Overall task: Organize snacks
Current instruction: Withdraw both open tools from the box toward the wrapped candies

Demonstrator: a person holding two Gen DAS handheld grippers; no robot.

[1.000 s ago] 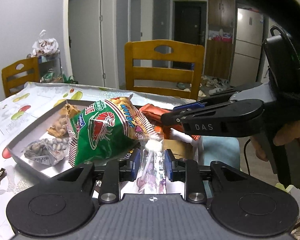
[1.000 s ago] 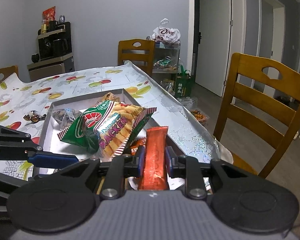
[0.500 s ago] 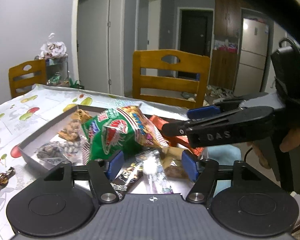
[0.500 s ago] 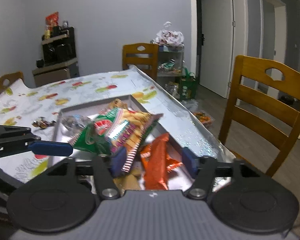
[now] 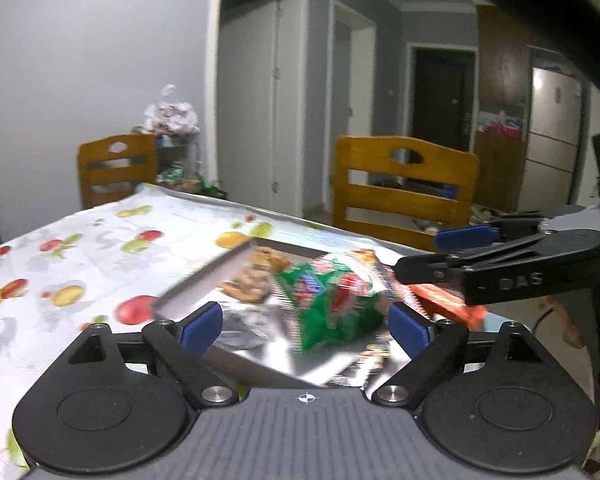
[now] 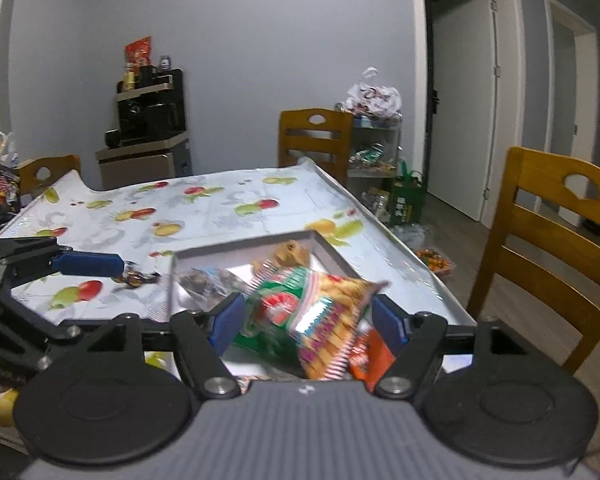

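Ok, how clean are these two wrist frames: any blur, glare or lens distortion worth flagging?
Left wrist view: motion blur smears the green snack bag and the box; door frames bow from the fisheye; a dark arc cuts the top right corner. Right wrist view: milder blur on the green snack bag, a glare patch on its wrapper; dim indoor light, background fairly sharp.

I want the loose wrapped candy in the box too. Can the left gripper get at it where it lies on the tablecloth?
Probably yes. The wrapped candy lies in the open on the tablecloth, just outside the box, and the left gripper hovers close by, jaws open and empty.
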